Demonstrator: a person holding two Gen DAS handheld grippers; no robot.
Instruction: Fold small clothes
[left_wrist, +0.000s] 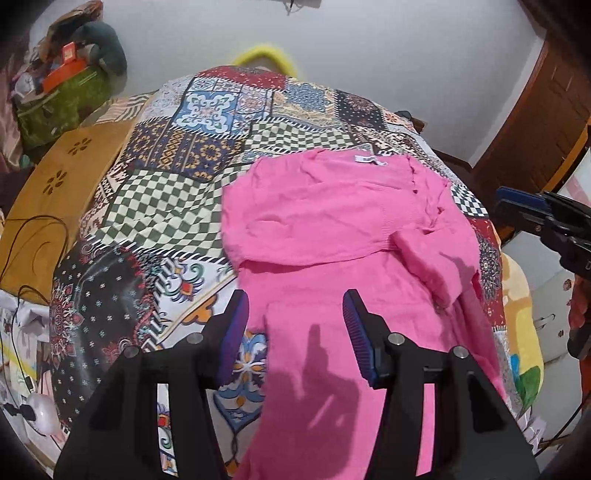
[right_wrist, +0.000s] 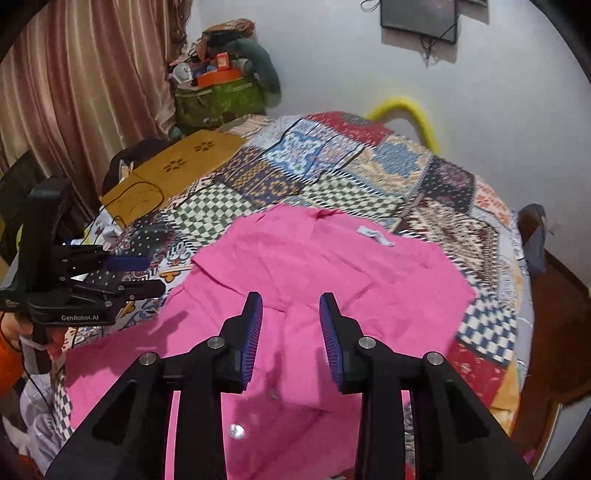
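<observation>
Garment (left_wrist: 332, 229) on patchwork bedspread (left_wrist: 207, 147); bag (right_wrist: 218, 99) behind, against wall (right_wrist: 332, 66).

From my left camera, the bed's patchwork-patterned bedspread (left_wrist: 229, 147) lies bare left of and beyond the crumpled bright pink knitted garment (left_wrist: 332, 229), so I see flat room there. Toward that left edge sit a mustard-yellow cloth with flower cut-outs (left_wrist: 62, 177), a thin black cable (left_wrist: 33, 236) looping over it, and a small white device (left_wrist: 42, 410) near the corner. My right camera shows bare spread right of the garment, then a dark brown wooden piece of furniture (right_wrist: 561, 325) at the bed's edge. A curved yellow padded rail (right_wrist: 413, 114) rises at the far end; a green bag piled with clutter (right_wrist: 218, 96) fills the far left corner.
</observation>
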